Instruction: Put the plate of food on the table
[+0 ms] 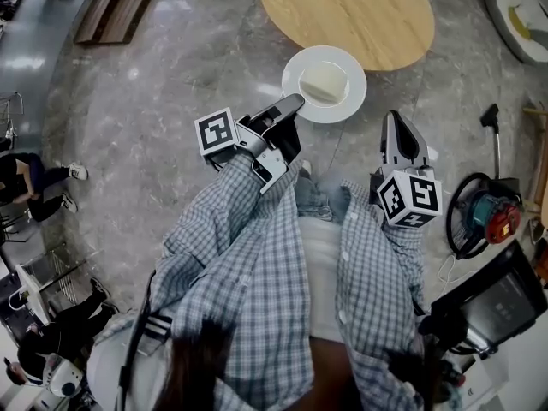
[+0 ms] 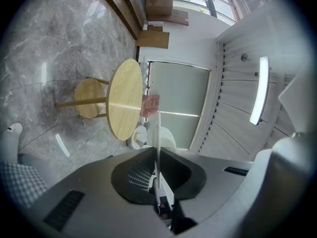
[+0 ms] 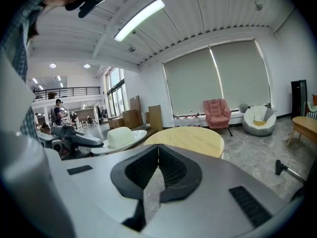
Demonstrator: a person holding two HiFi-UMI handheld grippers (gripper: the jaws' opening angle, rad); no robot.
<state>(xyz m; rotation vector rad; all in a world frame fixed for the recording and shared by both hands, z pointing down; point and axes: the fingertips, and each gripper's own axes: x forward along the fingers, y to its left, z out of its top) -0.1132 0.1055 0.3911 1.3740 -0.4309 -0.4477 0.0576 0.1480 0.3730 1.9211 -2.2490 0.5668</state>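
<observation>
In the head view, the left gripper [image 1: 294, 104] is clamping the near rim of the white plate [image 1: 353, 101]. The plate is hanging at about 12 o'clock and carrying a pale block of food [image 1: 324, 83]. Its far edge is overlapping the near edge of the round wooden table [image 1: 347, 11], but I cannot tell whether it is over the tabletop or short of it. The right gripper [image 1: 396, 120] is pointing forward at about 2 o'clock, apart from the plate.

In the left gripper view, the jaws are pinching the plate [image 2: 158, 133], which is showing edge-on as a thin white line. The table [image 2: 124, 99] is lying toward 10 o'clock.

In the right gripper view, the jaws are pressing together on nothing. The plate [image 3: 136, 134] is sitting at 9 o'clock, and the table [image 3: 190, 139] is straight ahead.

The grip is on one side only, so the plate is likely wanting to droop. I judge it best to keep it level and carry it fully over the tabletop. It should be lowered until its base is resting before the jaws let go.
</observation>
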